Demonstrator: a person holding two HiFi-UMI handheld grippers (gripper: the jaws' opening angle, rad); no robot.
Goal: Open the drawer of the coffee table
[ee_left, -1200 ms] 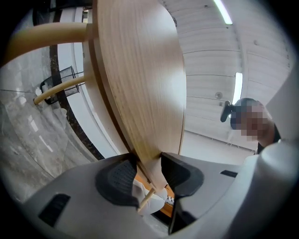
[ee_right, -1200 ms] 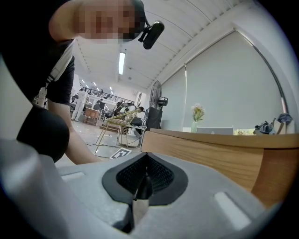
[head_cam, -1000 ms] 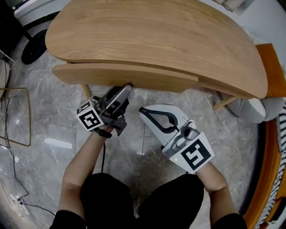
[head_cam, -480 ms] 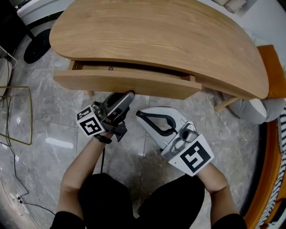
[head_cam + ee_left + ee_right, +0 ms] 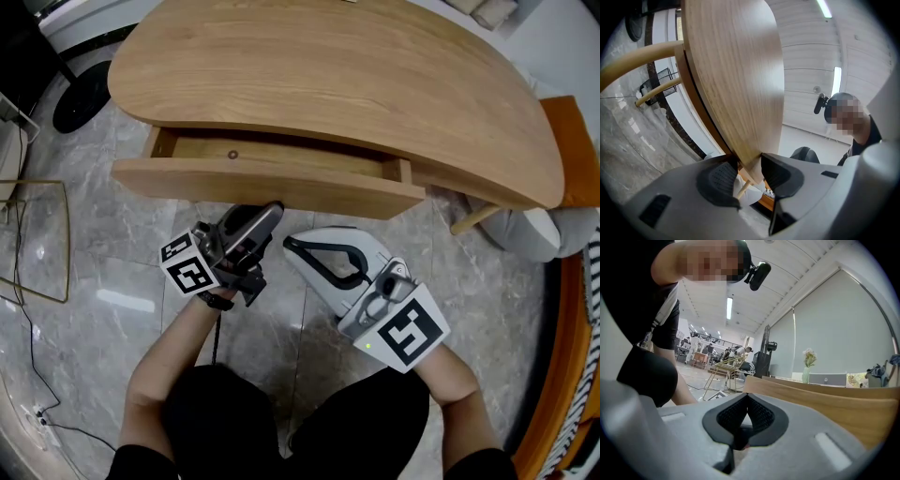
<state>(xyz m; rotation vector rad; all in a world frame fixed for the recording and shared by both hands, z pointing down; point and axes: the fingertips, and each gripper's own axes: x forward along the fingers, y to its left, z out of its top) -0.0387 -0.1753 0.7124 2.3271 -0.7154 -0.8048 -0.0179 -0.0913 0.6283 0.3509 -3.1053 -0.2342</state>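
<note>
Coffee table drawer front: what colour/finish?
The curved wooden drawer front is light oak-coloured with visible grain. Head view shows it best.
</note>
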